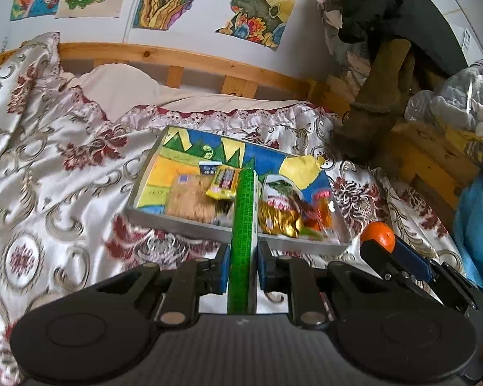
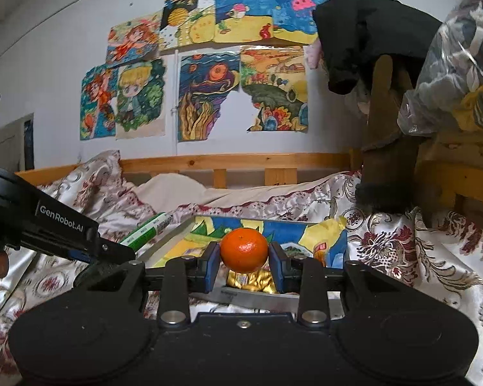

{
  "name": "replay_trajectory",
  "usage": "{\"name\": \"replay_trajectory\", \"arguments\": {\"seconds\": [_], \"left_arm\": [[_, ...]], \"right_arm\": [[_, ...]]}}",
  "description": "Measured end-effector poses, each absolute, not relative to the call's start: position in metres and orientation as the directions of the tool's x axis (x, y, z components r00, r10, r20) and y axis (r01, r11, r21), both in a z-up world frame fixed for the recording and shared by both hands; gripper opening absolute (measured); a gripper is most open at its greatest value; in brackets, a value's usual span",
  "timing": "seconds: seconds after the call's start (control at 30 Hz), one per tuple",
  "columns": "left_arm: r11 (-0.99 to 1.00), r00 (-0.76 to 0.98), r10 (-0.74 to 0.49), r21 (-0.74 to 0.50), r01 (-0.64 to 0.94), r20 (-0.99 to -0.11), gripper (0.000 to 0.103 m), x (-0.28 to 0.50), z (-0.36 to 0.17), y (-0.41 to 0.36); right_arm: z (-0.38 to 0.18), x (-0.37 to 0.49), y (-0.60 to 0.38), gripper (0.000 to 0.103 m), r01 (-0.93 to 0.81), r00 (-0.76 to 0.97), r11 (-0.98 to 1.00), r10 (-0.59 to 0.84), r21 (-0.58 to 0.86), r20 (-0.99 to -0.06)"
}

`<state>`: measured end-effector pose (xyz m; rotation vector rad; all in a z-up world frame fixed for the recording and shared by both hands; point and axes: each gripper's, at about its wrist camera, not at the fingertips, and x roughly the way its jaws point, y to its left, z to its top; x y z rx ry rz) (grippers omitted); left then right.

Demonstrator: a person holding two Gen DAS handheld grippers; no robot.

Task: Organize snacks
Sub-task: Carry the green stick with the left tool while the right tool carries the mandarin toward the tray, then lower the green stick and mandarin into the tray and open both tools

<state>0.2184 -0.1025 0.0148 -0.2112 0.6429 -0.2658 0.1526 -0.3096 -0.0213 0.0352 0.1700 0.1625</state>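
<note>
Left hand-held gripper [image 1: 243,265]: blue pads pinching a long green snack packet [image 1: 244,225], held pointing forward, far end over the tray's near rim. Right hand-held gripper [image 2: 244,265]: pads pressed against both sides of an orange [image 2: 244,250], fruit carried above the near edge of the tray. In the left wrist view the same orange shows just right of the tray's near corner.

Tray [image 1: 190,226]: shallow, grey-rimmed, lined with a bright painted sheet, resting on the bed's floral satin bedspread [image 1: 48,160]. Inside, near end: yellow packet [image 1: 223,181], tan flat packet [image 1: 190,201], gold foil packet [image 1: 278,220], red-and-white wrappers; details blurred.

Beyond: wooden bed rail [image 2: 235,160], children's drawings [image 2: 209,87] taped on the wall.
</note>
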Motion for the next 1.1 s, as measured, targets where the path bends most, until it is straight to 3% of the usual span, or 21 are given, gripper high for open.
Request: {"name": "replay_trajectory", "arguments": {"seconds": [0.23, 0.73, 1.1], "left_arm": [[0.936, 0.756, -0.327, -0.306, 0.176, -0.567, 0.018, 0.273, 0.007, -0.1], [0.959, 0.759, -0.275, -0.227, 0.17, -0.591, 0.019, 0.367, -0.031, -0.066], [0.964, 0.723, -0.258, -0.226, 0.144, -0.64, 0.019, 0.396, -0.066, -0.042]], "right_arm": [[-0.032, 0.194, -0.311, 0.035, -0.158, 0.972, 0.986, 0.166, 0.058, -0.165], [-0.043, 0.287, -0.24, 0.035, -0.236, 0.943, 0.972, 0.232, 0.012, -0.24], [-0.071, 0.325, -0.194, 0.035, -0.275, 0.9, 0.958, 0.228, -0.078, -0.371]]}}
